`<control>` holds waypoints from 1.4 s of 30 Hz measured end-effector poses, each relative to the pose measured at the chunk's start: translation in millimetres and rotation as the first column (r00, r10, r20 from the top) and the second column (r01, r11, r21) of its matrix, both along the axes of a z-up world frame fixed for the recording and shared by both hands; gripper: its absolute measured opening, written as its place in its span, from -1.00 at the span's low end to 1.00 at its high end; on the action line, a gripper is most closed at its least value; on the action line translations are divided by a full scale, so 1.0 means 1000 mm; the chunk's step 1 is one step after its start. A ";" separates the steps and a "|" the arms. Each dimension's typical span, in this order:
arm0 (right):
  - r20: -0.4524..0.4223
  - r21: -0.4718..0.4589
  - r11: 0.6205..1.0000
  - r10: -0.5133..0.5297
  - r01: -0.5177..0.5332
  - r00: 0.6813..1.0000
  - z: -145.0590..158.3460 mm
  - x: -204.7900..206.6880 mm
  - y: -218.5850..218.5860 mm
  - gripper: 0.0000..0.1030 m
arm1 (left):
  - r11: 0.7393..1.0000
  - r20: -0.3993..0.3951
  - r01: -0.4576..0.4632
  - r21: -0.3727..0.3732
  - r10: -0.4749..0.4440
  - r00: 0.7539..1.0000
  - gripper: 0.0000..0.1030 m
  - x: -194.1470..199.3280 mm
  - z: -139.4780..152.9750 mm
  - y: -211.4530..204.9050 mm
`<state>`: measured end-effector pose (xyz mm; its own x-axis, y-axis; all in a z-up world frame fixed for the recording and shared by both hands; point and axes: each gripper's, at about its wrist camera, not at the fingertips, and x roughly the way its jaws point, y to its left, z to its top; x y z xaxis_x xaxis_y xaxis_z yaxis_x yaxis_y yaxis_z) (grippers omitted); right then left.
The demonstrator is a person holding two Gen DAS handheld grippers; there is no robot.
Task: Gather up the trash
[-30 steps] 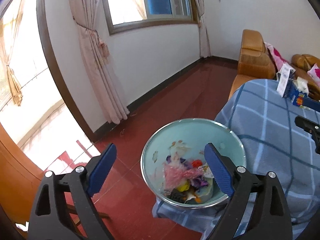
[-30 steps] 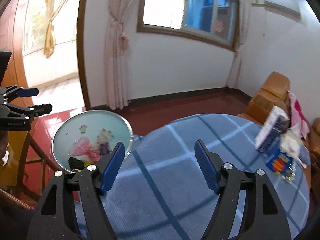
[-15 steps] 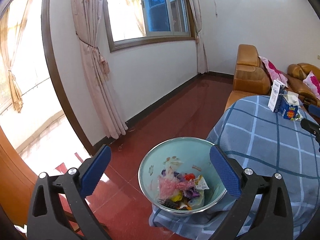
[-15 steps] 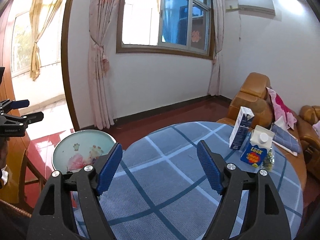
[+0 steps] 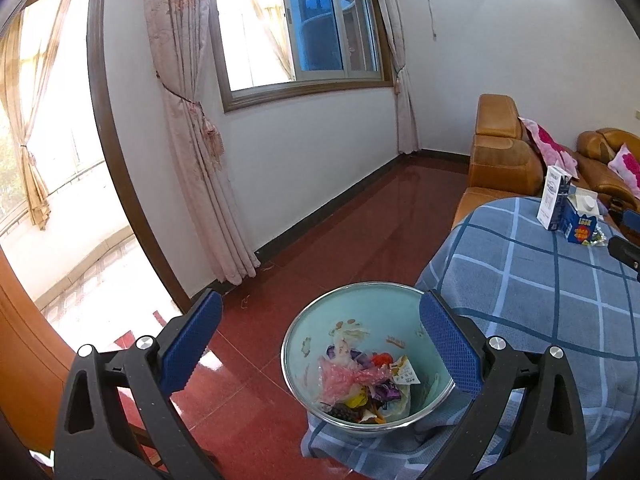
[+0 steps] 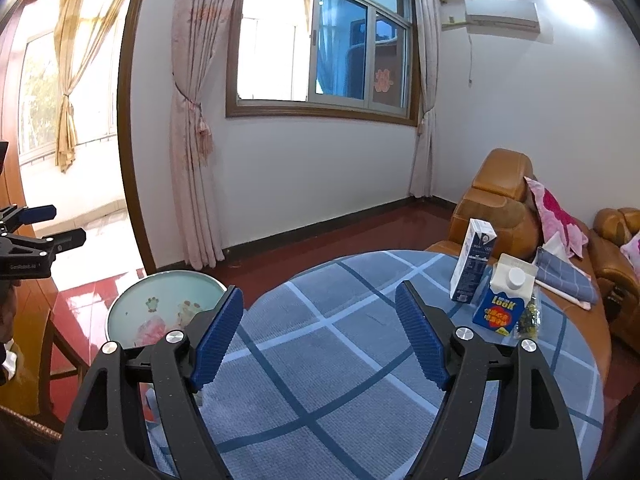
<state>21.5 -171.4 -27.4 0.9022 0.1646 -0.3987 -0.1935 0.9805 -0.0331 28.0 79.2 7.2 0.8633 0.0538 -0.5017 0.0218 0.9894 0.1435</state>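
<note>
A pale green trash bin (image 5: 320,320) with a metal rim stands beside the round table and holds several crumpled wrappers (image 5: 360,380). My left gripper (image 5: 320,344) is open and empty, raised above the bin. My right gripper (image 6: 320,336) is open and empty over the blue checked tablecloth (image 6: 340,380). At the table's far right stand a tall white and blue carton (image 6: 472,266), a blue carton with a white cap (image 6: 504,300) and a small clear wrapper (image 6: 530,316). The bin also shows in the right wrist view (image 6: 160,292).
A brown leather sofa (image 6: 500,200) with pink cushions stands behind the table. A folded checked cloth (image 6: 564,280) lies at the table's far edge. Red tiled floor (image 5: 340,240) runs to the wall, window and curtains. A wooden chair (image 6: 44,360) stands at the left.
Both grippers have risen and pulled back from the table and bin. The bin now looks smaller and lower, and the cartons have come fully into the right wrist view.
</note>
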 end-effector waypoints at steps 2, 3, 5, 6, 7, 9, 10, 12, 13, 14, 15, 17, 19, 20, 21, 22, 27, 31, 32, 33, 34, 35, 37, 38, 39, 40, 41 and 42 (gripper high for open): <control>0.000 0.001 1.000 0.000 0.000 1.000 0.000 0.000 0.000 0.51 | 1.000 0.001 -0.001 -0.001 0.001 1.000 0.88 0.000 0.000 0.000; 0.000 0.001 1.000 0.000 0.000 1.000 0.000 0.000 0.000 0.51 | 1.000 0.001 -0.002 -0.001 0.002 1.000 0.88 0.000 0.001 0.000; 0.000 0.003 1.000 0.001 -0.001 1.000 0.000 0.000 0.000 0.51 | 1.000 0.001 -0.003 -0.002 0.003 1.000 0.88 0.000 0.001 0.001; 0.001 0.001 1.000 0.000 0.000 1.000 0.000 -0.001 0.000 0.51 | 1.000 0.001 -0.004 -0.002 0.004 1.000 0.88 0.001 0.001 0.001; 0.001 0.001 1.000 0.000 0.000 1.000 0.000 0.000 0.000 0.51 | 1.000 0.002 -0.005 -0.001 0.005 1.000 0.88 0.000 0.001 0.002; 0.000 0.001 1.000 0.000 0.000 1.000 0.000 0.000 0.000 0.51 | 1.000 0.001 -0.008 -0.001 0.008 1.000 0.88 0.000 0.001 0.002; 0.001 0.002 1.000 0.000 0.000 1.000 0.000 0.000 0.000 0.51 | 1.000 0.001 -0.008 -0.001 0.008 1.000 0.88 0.001 0.002 0.002; 0.001 0.002 1.000 0.002 -0.002 1.000 0.000 -0.001 0.000 0.51 | 1.000 0.000 -0.010 0.000 0.010 1.000 0.88 0.001 0.001 0.003; 0.003 0.000 1.000 0.001 -0.001 1.000 0.000 -0.001 0.000 0.51 | 1.000 0.000 -0.011 0.000 0.011 1.000 0.88 0.001 0.001 0.003; 0.004 0.000 1.000 0.001 -0.001 1.000 0.001 -0.001 0.000 0.51 | 1.000 -0.001 -0.009 0.000 0.009 1.000 0.88 0.001 0.001 0.003; 0.005 0.001 1.000 0.002 -0.002 1.000 0.002 -0.001 0.001 0.51 | 1.000 -0.001 -0.008 -0.001 0.008 1.000 0.88 0.001 0.001 0.003; 0.006 0.002 1.000 0.002 -0.002 1.000 0.002 -0.001 0.002 0.51 | 1.000 -0.001 -0.010 0.001 0.010 1.000 0.88 0.002 0.001 0.003; 0.005 0.002 1.000 0.002 -0.002 1.000 0.002 -0.001 0.002 0.51 | 1.000 -0.002 -0.010 0.002 0.010 1.000 0.88 0.002 0.001 0.003; 0.004 0.002 1.000 0.003 -0.003 1.000 0.002 -0.001 0.002 0.51 | 1.000 -0.003 -0.010 0.004 0.010 1.000 0.88 0.002 0.001 0.003; 0.004 0.003 1.000 0.003 -0.003 1.000 0.003 -0.001 0.002 0.51 | 1.000 -0.003 -0.010 0.004 0.010 1.000 0.88 0.001 0.001 0.003; 0.005 0.003 1.000 0.003 -0.003 1.000 0.003 -0.002 0.003 0.51 | 1.000 -0.002 -0.011 0.004 0.011 1.000 0.88 0.002 0.001 0.003; 0.011 0.001 1.000 0.004 -0.004 1.000 0.005 -0.003 0.005 0.51 | 1.000 -0.004 -0.012 0.007 0.013 1.000 0.88 0.002 0.001 0.003; 0.012 0.002 1.000 0.003 -0.003 1.000 0.005 -0.002 0.005 0.51 | 1.000 -0.005 -0.013 0.004 0.013 1.000 0.88 0.002 0.000 0.003; 0.012 0.002 1.000 0.004 -0.004 1.000 0.005 -0.002 0.005 0.51 | 1.000 -0.003 -0.014 0.005 0.014 1.000 0.88 0.002 0.000 0.003; 0.013 0.002 1.000 0.002 -0.002 1.000 0.005 -0.002 0.005 0.51 | 1.000 -0.001 -0.015 0.004 0.015 1.000 0.88 0.002 0.000 0.003; 0.015 0.003 1.000 0.001 -0.001 1.000 0.006 -0.002 0.006 0.51 | 1.000 0.001 -0.015 0.002 0.015 1.000 0.88 0.001 0.001 0.003; 0.017 0.004 1.000 0.000 0.000 1.000 0.006 -0.003 0.006 0.51 | 1.000 0.003 -0.016 0.002 0.016 1.000 0.88 0.001 0.001 0.003; 0.022 0.005 1.000 -0.001 0.001 1.000 0.007 -0.004 0.005 0.51 | 1.000 0.005 -0.014 0.002 0.014 1.000 0.88 0.000 0.000 0.002; 0.024 0.006 1.000 -0.001 0.001 1.000 0.008 -0.004 0.005 0.51 | 1.000 0.003 -0.008 -0.001 0.008 1.000 0.88 -0.001 -0.001 0.002; 0.026 0.006 1.000 -0.001 0.000 1.000 0.009 -0.005 0.005 0.51 | 1.000 0.005 -0.006 -0.002 0.006 1.000 0.88 -0.001 -0.001 0.001; 0.028 0.005 1.000 -0.001 0.000 1.000 0.009 -0.005 0.005 0.51 | 1.000 0.006 -0.006 -0.001 0.006 1.000 0.88 -0.001 0.000 0.000; 0.030 0.005 1.000 0.000 0.000 1.000 0.009 -0.005 0.005 0.51 | 1.000 0.005 -0.004 0.000 0.004 1.000 0.88 -0.001 0.000 0.000; 0.031 0.004 1.000 0.000 0.000 1.000 0.010 -0.005 0.006 0.51 | 1.000 0.003 0.000 -0.001 0.000 1.000 0.88 -0.001 -0.001 -0.001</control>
